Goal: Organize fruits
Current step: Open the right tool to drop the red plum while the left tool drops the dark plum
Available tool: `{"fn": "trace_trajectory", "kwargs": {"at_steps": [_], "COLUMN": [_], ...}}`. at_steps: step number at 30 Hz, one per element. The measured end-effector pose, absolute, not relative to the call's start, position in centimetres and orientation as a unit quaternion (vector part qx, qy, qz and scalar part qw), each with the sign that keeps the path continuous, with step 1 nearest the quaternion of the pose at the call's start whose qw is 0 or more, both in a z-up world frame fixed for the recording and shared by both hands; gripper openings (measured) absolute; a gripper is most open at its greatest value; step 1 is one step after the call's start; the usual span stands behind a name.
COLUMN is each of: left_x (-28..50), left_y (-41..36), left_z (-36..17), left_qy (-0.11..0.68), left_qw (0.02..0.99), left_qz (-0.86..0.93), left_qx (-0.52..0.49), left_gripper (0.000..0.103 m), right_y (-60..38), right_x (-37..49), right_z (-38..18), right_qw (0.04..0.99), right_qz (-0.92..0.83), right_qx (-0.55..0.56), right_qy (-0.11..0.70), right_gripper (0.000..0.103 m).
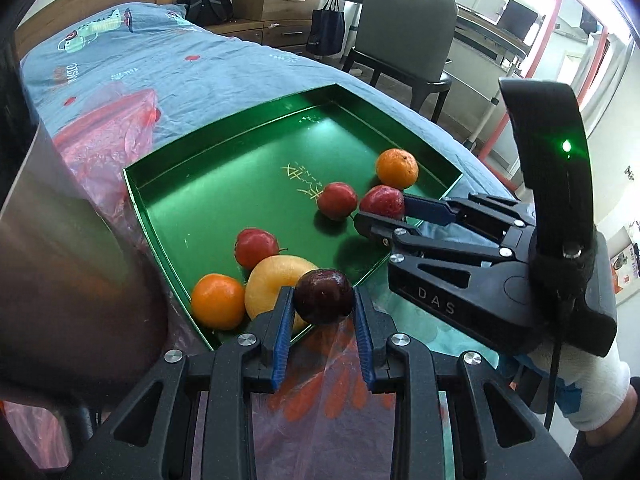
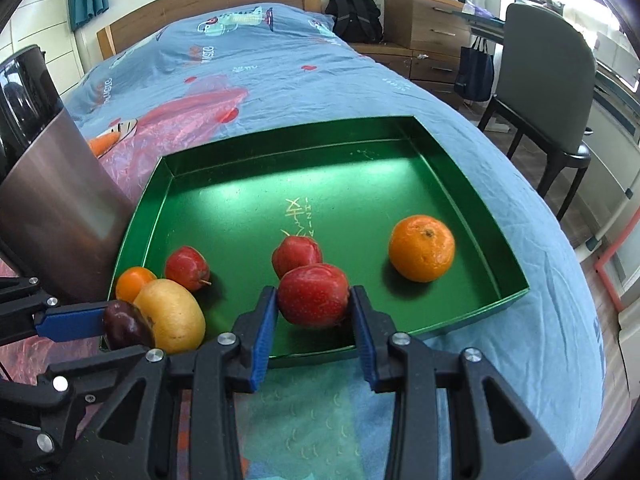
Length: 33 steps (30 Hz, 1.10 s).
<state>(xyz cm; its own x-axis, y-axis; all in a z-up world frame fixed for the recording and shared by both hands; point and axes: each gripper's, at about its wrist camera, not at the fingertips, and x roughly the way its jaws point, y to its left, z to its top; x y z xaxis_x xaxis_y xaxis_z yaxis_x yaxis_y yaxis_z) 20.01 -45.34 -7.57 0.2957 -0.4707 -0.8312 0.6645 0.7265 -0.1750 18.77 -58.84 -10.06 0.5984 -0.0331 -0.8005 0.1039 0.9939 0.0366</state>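
Blue bedding (image 2: 360,92) carries the green tray (image 2: 460,184). Left tool (image 1: 323,312) pinches a dark plum (image 1: 323,295) above the yellow fruit (image 1: 268,280); right tool (image 2: 314,316) pinches a red apple (image 2: 313,294). Each should lower over bare tray floor ahead before letting go, clear of neighbouring fruit.

A bed (image 2: 320,80) covered by a blue printed sheet is backed by a wooden headboard (image 2: 208,4). Wooden drawers (image 2: 424,28), a black backpack (image 2: 354,16) and a grey chair (image 2: 548,92) are seen beside it, lit by daylight from windows (image 1: 592,20)
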Motion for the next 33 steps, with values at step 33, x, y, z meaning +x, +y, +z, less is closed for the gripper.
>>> {"fn": "trace_trajectory", "kwargs": {"at_steps": [33], "left_x": [27.5], "left_y": [-49.4], "left_z": [-3.8], "left_qy": [0.412], "left_qw": [0.86], "left_qz": [-0.293], "left_qx": [0.071], "left_gripper": [0.035], "right_y": [-60.2], "right_x": [22.6], "right_z": [-9.3], "right_qw": [0.908], "right_qz": [-0.081], "right_qx": [0.014], "right_qy": [0.41], "right_gripper": [0.066]}}
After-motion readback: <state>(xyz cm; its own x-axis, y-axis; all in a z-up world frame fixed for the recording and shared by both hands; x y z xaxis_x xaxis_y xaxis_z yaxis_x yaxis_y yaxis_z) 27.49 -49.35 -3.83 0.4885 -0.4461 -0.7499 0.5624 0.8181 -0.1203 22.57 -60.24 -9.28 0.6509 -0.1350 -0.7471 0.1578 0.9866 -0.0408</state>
